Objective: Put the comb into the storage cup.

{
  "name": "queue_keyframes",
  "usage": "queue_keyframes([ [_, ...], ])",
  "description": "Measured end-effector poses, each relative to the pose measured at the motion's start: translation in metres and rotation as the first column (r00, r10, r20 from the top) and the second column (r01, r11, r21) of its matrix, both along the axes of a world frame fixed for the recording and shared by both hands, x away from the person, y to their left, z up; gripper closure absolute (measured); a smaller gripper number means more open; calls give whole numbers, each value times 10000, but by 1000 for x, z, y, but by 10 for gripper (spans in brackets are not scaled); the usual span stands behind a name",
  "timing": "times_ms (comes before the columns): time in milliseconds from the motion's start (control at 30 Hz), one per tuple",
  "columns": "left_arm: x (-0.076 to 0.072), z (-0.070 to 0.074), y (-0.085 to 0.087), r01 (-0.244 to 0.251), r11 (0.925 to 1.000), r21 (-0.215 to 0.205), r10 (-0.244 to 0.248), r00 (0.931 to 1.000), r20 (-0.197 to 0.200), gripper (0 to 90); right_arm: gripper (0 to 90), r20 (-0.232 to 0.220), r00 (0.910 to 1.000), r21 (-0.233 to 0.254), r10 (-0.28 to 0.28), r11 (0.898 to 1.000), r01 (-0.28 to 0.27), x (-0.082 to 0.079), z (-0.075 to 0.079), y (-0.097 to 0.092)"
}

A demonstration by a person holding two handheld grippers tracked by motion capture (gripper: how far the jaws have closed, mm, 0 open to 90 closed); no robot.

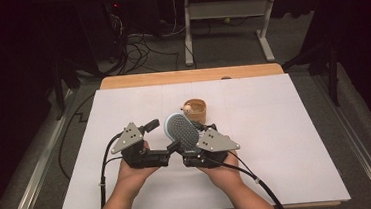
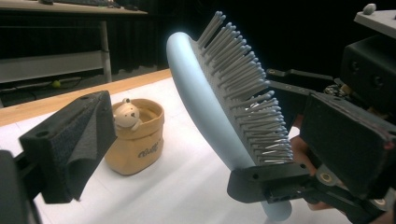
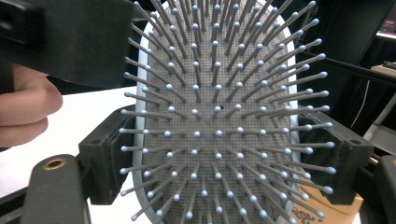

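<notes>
A light blue hairbrush [image 1: 179, 127] with grey bristles is held above the table, tilted nearly upright. My right gripper [image 1: 189, 143] is shut on it, one jaw on each side edge of the head. In the right gripper view the bristle face of the hairbrush [image 3: 219, 116] points at the camera, inside my right gripper [image 3: 224, 161]. My left gripper [image 1: 162, 135] stands open just left of the brush, apart from it; its foam pad [image 2: 86, 140] shows beside the hairbrush's back [image 2: 205, 107]. A tan cup [image 1: 197, 111] with a small bear figure [image 2: 127, 114] on its rim sits behind the brush.
A white sheet [image 1: 277, 142] covers the wooden table [image 1: 191, 76]. Both hands rest low near the front edge. Black cables trail from each gripper toward the front. Beyond the table are floor cables [image 1: 139, 48] and the white legs of a desk [image 1: 263, 33].
</notes>
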State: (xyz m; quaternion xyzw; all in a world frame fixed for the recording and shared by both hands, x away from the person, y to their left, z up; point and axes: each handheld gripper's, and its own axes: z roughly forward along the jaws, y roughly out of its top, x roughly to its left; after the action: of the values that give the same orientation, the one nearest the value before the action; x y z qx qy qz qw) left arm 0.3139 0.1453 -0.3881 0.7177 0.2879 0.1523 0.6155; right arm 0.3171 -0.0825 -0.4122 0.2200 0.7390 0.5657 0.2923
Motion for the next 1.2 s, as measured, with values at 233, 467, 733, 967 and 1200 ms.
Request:
queue_keyframes([
  [233,1,0,2,71,9999,-88,-72,9999,-73,89,206,-5,9998,-23,191,9998,-191,-2,-1,7],
  [467,2,-1,4,132,9998,-175,-135,9998,-169,131,206,3,9993,-45,368,9993,-368,-5,0,14],
  [733,4,-2,6,394,9984,-414,-410,9984,-395,199,206,-10,9991,-69,413,9991,-413,-6,-1,17],
  [967,4,-3,6,778,9958,-482,-796,9961,-372,309,206,-16,9992,-104,387,9992,-388,-6,-1,17],
  [1200,4,-4,6,818,9949,-583,-844,9955,-433,356,206,-26,9994,-114,349,9993,-349,-5,-2,18],
])
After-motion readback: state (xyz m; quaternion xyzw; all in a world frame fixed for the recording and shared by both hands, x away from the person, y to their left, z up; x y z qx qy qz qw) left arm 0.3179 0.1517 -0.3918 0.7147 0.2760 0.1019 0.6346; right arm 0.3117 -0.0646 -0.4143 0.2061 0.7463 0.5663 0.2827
